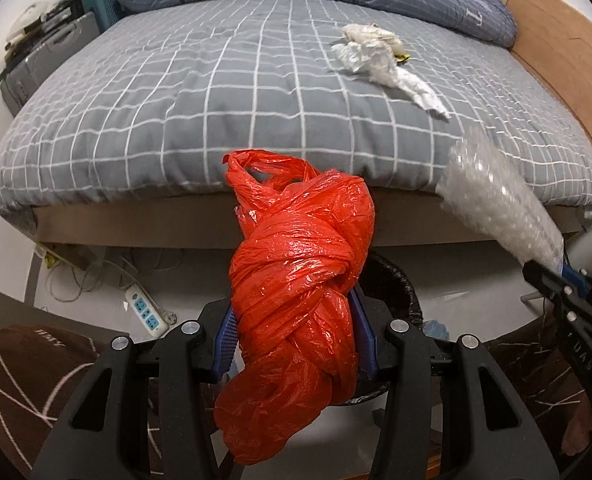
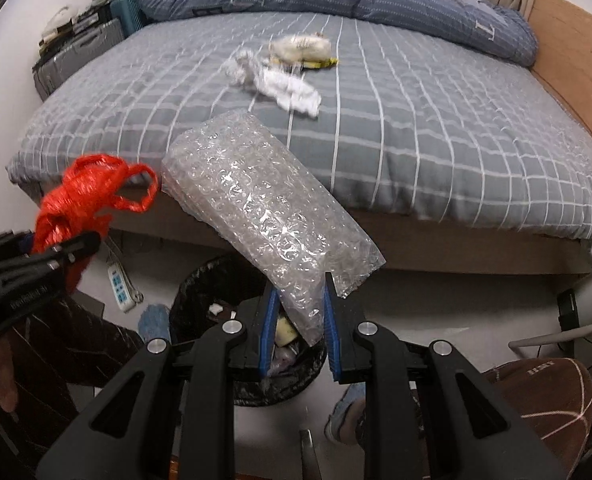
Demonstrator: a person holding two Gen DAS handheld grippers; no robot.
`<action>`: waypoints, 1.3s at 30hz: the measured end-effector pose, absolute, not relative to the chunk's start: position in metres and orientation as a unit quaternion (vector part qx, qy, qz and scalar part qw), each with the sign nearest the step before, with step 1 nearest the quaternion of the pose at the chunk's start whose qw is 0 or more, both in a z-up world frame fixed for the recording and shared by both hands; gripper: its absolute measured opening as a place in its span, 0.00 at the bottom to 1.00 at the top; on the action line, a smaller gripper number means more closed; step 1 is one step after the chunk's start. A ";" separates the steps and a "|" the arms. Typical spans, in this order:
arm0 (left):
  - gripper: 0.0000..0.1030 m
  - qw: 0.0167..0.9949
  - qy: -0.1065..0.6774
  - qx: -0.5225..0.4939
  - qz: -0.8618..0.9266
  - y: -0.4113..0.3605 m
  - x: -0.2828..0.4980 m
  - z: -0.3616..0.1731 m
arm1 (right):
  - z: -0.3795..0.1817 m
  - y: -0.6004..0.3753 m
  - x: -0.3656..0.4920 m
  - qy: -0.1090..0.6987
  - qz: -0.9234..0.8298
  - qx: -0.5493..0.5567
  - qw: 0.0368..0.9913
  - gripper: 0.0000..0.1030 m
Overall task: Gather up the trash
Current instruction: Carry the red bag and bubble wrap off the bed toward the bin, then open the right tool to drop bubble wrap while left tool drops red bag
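While both loads hang above the trash bin (image 2: pixel 248 320):
Left gripper (image 1: pixel 296 344): jaws pinching knotted red plastic bag (image 1: pixel 300 280), beside the bin's rim.
Right gripper (image 2: pixel 300 328): jaws pinching bubble wrap (image 2: pixel 264 208), long axis slanting up from the bin; nearer its mouth.
Remaining: crumpled paper (image 2: pixel 284 84) on bed (image 2: pixel 436 140) beyond the bin.

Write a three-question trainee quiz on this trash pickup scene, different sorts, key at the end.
1. True or false: the left gripper is shut on the red plastic bag.
2. Multiple choice: the right gripper holds a) a crumpled tissue b) the bubble wrap c) a slipper.
3. Fill in: the white crumpled trash lies on the ___.

Key: 1 true. 2 b. 3 bed; the black-lined trash bin stands on the floor beside it, below both grippers.
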State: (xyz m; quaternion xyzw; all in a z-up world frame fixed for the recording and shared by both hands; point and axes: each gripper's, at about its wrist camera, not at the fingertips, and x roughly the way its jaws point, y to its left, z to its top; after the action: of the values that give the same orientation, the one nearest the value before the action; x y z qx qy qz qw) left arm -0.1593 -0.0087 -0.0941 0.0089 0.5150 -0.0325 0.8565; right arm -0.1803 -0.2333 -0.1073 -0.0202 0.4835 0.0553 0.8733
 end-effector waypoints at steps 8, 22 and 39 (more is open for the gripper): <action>0.45 0.843 0.537 -0.002 -0.021 0.008 -0.160 -0.123 | -0.150 -0.220 -0.177 0.523 0.060 -0.042 0.849 0.19; 0.45 0.824 0.566 -0.015 0.016 0.049 -0.155 -0.158 | -0.205 -0.180 -0.151 0.573 0.103 -0.055 0.811 0.20; 0.45 0.807 0.590 0.012 -0.020 0.011 -0.130 -0.197 | -0.203 -0.197 -0.135 0.543 0.089 -0.020 0.835 0.71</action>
State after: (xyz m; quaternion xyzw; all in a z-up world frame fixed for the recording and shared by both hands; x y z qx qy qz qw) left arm -0.1296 0.0107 -0.1970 0.0118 0.5903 -0.0197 0.8068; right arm -0.1349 -0.1967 -0.2027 -0.0200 0.5434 0.0887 0.8345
